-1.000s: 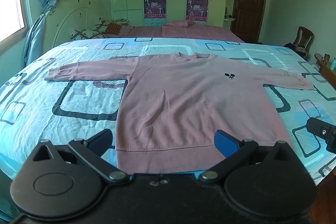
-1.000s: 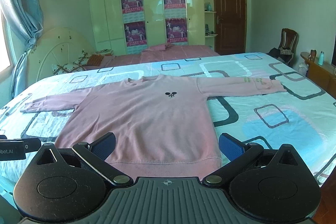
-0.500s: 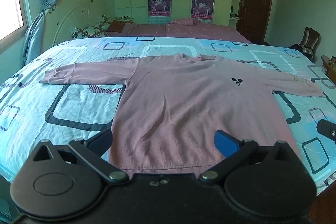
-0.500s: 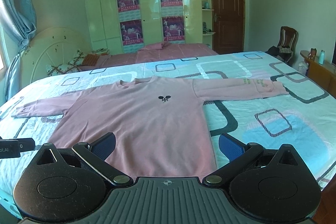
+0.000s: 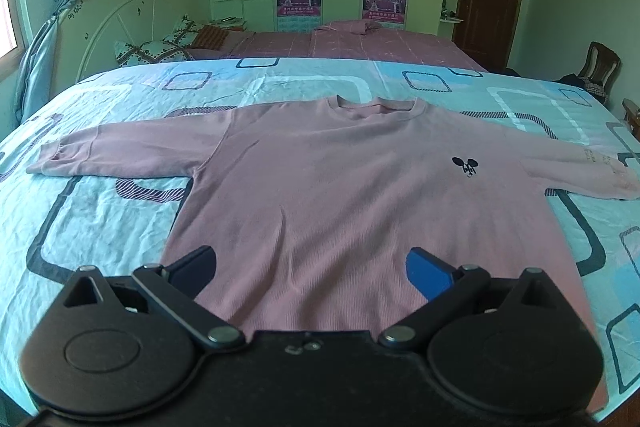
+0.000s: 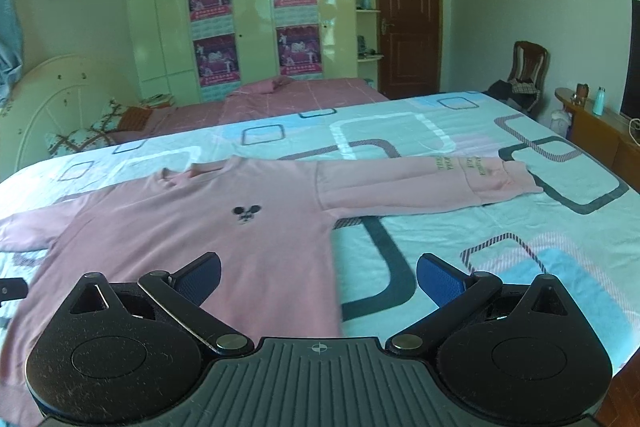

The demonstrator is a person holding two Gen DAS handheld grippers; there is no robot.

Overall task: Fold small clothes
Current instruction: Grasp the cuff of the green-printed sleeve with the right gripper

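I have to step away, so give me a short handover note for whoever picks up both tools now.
Left hand-held gripper: open, empty, over the lower body of the pink sweatshirt.
Right hand-held gripper: open, empty, at the sweatshirt's right side edge.
Sweatshirt lies flat, face up, on the bed, both sleeves spread out.
Done: laid out. Left: every fold.

Around the pink sweatshirt (image 5: 328, 195), bare bed (image 6: 460, 259) is lying open beyond each sleeve and past the collar. Nothing is standing on the sweatshirt. Beyond its collar side, a pink-covered bed (image 6: 304, 95) is blocking; a chair (image 6: 528, 67) is standing off its printed sleeve
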